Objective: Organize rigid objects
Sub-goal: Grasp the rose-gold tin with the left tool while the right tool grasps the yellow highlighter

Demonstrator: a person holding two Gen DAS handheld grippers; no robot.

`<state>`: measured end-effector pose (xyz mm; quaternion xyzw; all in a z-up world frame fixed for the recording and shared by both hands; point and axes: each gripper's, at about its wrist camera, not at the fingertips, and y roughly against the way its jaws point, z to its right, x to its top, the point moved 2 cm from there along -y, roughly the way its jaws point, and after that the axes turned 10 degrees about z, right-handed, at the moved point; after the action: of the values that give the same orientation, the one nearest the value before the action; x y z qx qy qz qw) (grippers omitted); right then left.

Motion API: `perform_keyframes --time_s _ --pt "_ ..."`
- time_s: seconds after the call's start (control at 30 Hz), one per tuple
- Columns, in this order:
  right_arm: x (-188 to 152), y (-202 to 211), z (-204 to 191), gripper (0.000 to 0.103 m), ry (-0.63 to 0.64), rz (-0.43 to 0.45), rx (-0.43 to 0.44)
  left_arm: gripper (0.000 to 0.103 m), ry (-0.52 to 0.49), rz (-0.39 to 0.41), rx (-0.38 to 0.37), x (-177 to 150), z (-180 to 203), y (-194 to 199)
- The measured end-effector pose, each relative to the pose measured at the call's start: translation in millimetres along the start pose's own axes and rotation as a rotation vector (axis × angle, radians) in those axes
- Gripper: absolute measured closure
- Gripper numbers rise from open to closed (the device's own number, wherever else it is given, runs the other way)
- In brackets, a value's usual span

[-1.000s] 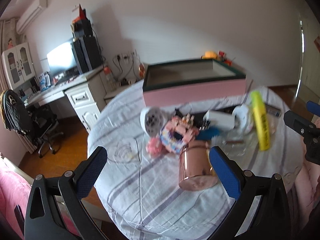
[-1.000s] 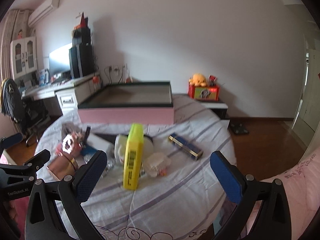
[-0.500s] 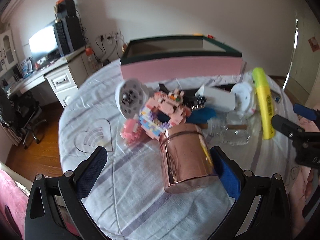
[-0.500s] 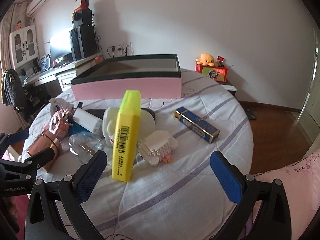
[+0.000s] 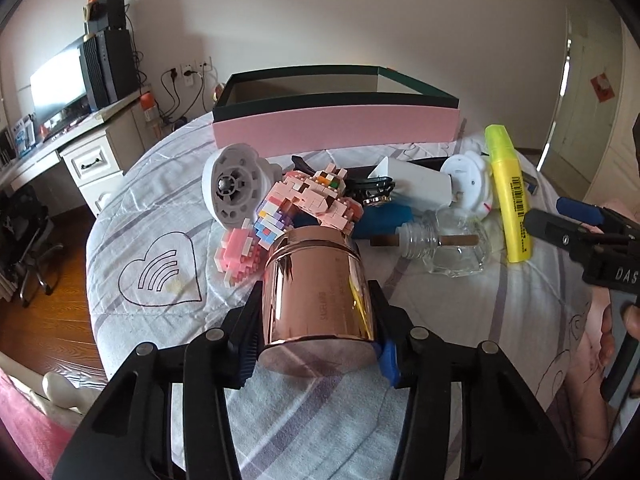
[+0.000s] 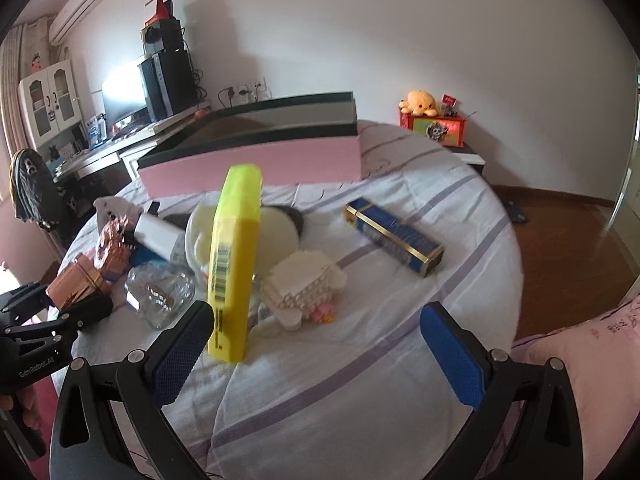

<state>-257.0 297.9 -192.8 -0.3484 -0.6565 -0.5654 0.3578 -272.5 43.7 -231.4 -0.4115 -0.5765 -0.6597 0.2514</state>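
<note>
Left gripper (image 5: 316, 334): clenched on the can (image 5: 318, 292), a rose-gold metal cylinder lying on its side. Both pads press the can's flanks near its base, and the base faces the camera. The can rests at the near edge of the table (image 5: 160, 184), which is covered by a white striped cloth.

Right gripper (image 6: 316, 346): released, jaws spread wide, nothing between them. It hangs over the near right part of the table. Its left finger (image 6: 180, 350) stands just beside the lower end of the marker (image 6: 234, 256), but contact cannot be confirmed.

Object layout, left wrist view:
- Brick toy (image 5: 304, 204), pink and multicoloured, directly beyond the can and touching its far rim
- Grey-and-white round device (image 5: 232, 190), left of the brick toy
- Glass bottle (image 5: 448, 246), on its side, right of the can
- White tube (image 5: 416, 182) and white round lamp (image 5: 470, 184), beyond the bottle
- Marker, yellow, leaning on the lamp at the right

Object layout, right wrist view:
- White brick model (image 6: 304, 286), just right of the marker
- Blue box (image 6: 396, 236) with gold edges, lying apart to the right

Bin (image 5: 336, 120): pink walls, dark green rim, open top, at the far side of the table behind the pile
</note>
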Motion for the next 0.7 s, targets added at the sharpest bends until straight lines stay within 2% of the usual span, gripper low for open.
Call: perform_keyframes --time_s 0.2,0.3,0.33,0.37,0.43,0.7 --pt "13.5 0.3 -10.9 0.0 0.021 0.027 0.033 0.056 0.008 0.003 -0.001 3.2 -5.0 3.5" --pt "16.4 -3.6 -23.4 0.006 0.061 0.025 0.033 0.056 0.011 0.007 0.003 4.1 -8.0 5.5" --pt "16.9 -5.7 -27.1 0.011 0.072 0.025 0.031 0.056 0.011 0.01 0.001 4.6 -8.7 7.0" --pt "17.4 -8.1 -29.4 0.025 0.078 0.023 0.034 0.056 0.01 0.012 0.0 4.6 -9.7 8.6" --pt "18.9 -13.3 -33.7 0.041 0.088 0.012 0.027 0.056 0.016 0.021 -0.001 5.3 -11.7 11.3" --pt "29.5 -17.6 -40.6 0.042 0.137 0.018 0.004 0.056 0.026 0.028 -0.007 8.3 -16.0 12.9"
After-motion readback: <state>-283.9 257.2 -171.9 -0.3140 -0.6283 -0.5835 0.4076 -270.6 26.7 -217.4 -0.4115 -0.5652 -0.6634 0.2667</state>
